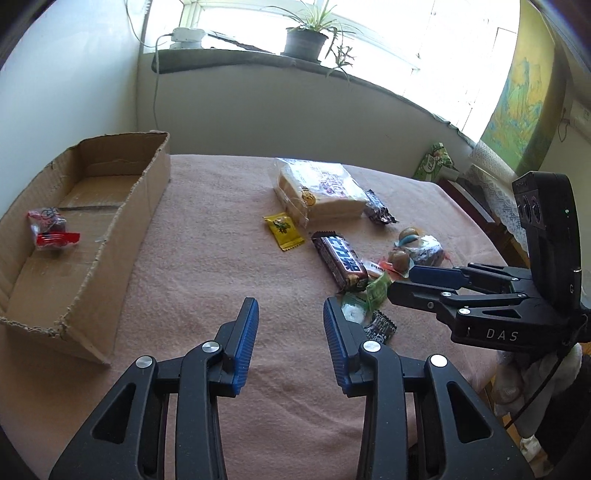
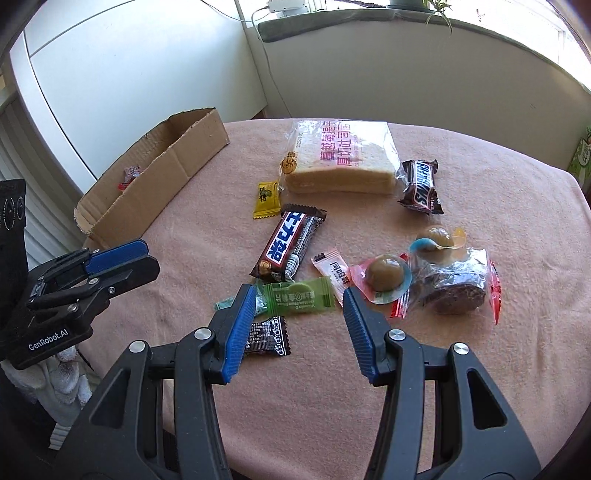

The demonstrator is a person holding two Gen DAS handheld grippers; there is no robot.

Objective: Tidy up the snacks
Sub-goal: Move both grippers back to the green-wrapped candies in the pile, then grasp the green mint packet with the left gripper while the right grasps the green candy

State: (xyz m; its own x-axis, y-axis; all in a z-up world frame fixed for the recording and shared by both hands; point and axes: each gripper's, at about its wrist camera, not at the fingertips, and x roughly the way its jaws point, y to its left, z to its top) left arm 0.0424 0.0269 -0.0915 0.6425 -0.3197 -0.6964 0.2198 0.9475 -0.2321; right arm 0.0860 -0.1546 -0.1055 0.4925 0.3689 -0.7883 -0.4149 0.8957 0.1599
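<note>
Snacks lie on a pink cloth table: a bagged bread loaf (image 2: 341,162), a long Snickers bar (image 2: 290,245), a small Snickers (image 2: 421,186), a yellow candy (image 2: 266,199), a green candy (image 2: 297,300), a black packet (image 2: 267,338), two jelly cups (image 2: 386,275) and a brown cake (image 2: 456,284). An open cardboard box (image 1: 79,236) at the left holds red-wrapped snacks (image 1: 50,229). My left gripper (image 1: 291,314) is open and empty above the cloth. My right gripper (image 2: 300,299) is open, its fingers on either side of the green candy.
A windowsill with a potted plant (image 1: 306,37) and a white power adapter (image 1: 186,35) runs behind the table. A green package (image 1: 436,162) stands at the far right by a lace-covered surface. The table's right edge drops off near the right gripper.
</note>
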